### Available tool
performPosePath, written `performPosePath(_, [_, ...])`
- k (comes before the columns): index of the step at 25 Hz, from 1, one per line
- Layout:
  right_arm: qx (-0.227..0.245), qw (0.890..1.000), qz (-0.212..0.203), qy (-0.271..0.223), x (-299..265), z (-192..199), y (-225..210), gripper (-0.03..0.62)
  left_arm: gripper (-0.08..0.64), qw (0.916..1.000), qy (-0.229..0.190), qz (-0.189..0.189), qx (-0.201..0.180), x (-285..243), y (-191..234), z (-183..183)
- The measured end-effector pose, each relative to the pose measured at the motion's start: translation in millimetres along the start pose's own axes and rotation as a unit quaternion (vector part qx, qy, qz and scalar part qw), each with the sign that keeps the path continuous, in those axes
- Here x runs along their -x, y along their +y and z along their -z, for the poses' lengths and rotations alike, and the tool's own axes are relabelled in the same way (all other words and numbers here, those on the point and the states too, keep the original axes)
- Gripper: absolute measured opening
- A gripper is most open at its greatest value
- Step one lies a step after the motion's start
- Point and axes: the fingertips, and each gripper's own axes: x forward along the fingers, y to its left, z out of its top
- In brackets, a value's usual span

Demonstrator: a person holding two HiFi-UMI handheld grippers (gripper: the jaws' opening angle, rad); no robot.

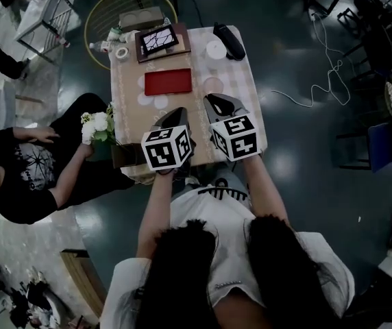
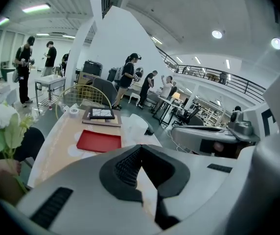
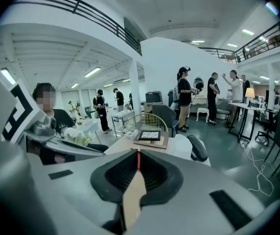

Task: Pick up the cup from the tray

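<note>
Hovering with both claws closed, well short of the cup

Left claw (image 1: 179, 112) and right claw (image 1: 212, 100) have their jaws together on nothing, above the near end of the surface (image 1: 124, 88). The red tray (image 1: 168, 82) looks bare. What seems to be the white cup (image 1: 215, 49) stands far right, just beside a black object (image 1: 229, 41). Reaching in with the jaws together would likely tip it.

Looks like a big open lab or workshop hall, definitely not a home. There's a mezzanine (image 2: 228, 80) with a railing running overhead, strip lights (image 2: 36, 7) on a high ceiling, desks (image 3: 245, 105) and office chairs (image 3: 279, 131) off to the side, people (image 3: 184, 98) standing around in groups, and a cable (image 1: 305, 105) loose on the glossy floor (image 1: 299, 184).
</note>
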Motion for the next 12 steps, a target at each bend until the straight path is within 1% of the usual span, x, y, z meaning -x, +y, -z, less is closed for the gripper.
performPosePath(1, [0.001,1.000,0.004,-0.001,3.7,1.4,1.4,0.017,0.002,1.0000,-0.002,0.001,-0.002,3.4,-1.4,1.4])
performPosePath(2, [-0.001,1.000,0.008,-0.003,7.2,2.9,2.3,0.011,0.002,1.0000,-0.003,0.004,-0.006,6.5,-3.3,2.9])
performPosePath(6, [-0.026,0.999,0.030,-0.012,17.9,8.1,1.2,0.009,0.002,0.9995,-0.010,0.011,-0.026,15.6,-12.4,5.3])
performPosePath(10, [-0.006,0.999,0.053,-0.009,26.4,14.0,3.8,0.007,0.003,0.9990,-0.013,0.017,-0.040,21.5,-19.1,8.2])
performPosePath(12, [-0.003,0.998,0.060,-0.011,29.5,14.6,4.6,0.006,0.002,0.9986,-0.013,0.022,-0.046,23.3,-22.3,9.1])
